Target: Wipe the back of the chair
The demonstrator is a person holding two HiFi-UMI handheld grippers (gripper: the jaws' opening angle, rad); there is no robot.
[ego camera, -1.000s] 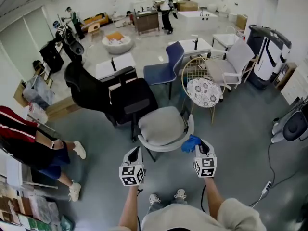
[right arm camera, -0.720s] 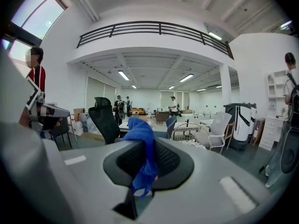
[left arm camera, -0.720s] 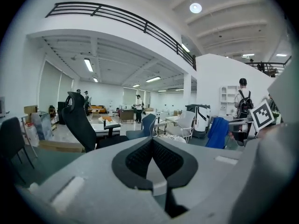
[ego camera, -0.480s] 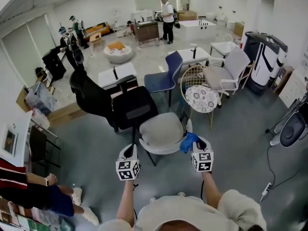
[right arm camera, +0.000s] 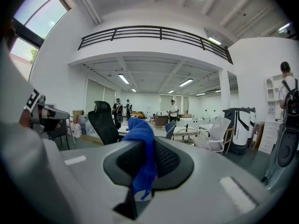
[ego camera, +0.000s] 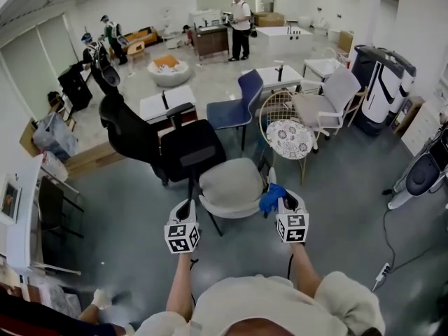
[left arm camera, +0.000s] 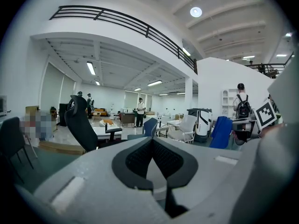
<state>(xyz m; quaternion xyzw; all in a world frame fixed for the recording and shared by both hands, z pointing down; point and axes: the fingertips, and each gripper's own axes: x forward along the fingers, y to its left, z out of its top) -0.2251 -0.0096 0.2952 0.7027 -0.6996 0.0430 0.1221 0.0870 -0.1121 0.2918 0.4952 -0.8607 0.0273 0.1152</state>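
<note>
The right tongs (ego camera: 281, 203) clamp a blue cloth (ego camera: 271, 197) just beside the grey chair's (ego camera: 229, 185) rim. The left tongs (ego camera: 184, 208), pressed together and empty, hover near that chair's other side.

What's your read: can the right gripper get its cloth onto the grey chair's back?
Probably yes. The right gripper, jaws shut on the blue cloth, sits beside the grey chair, nothing visibly between.

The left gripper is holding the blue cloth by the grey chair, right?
No, the right gripper holds the blue cloth by the grey chair; the left gripper is shut on nothing. The right gripper view shows it.
</note>
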